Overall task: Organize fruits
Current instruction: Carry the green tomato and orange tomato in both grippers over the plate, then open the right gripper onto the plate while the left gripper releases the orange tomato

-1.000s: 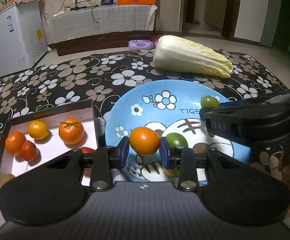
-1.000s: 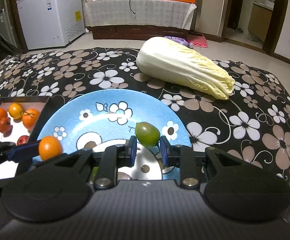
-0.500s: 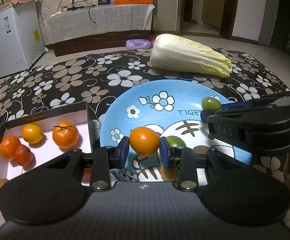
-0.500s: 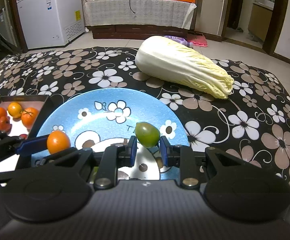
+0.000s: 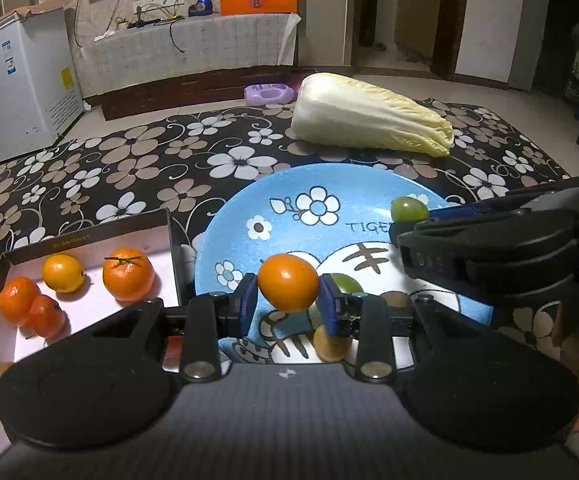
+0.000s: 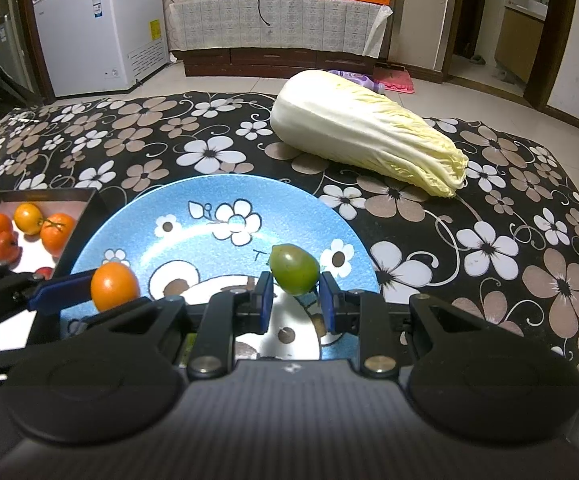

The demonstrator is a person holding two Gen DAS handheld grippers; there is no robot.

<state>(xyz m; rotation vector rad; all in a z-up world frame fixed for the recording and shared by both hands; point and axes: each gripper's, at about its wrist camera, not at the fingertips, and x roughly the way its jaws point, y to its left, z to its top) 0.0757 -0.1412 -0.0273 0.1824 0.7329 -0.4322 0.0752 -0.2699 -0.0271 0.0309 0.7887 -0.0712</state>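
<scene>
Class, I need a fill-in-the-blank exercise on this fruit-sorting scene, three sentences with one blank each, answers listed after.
1. The left hand-held gripper is shut on an ____ fruit.
2. The right hand-held gripper holds a green fruit above the ____ plate.
3. The oranges lie inside an open ____ beside the plate.

Missing words: orange; blue; box

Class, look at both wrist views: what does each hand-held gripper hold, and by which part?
The left hand-held gripper pinches an orange fruit across its sides. The right hand-held gripper pinches a green fruit by its lower sides. Both hang above the blue plate.
</scene>
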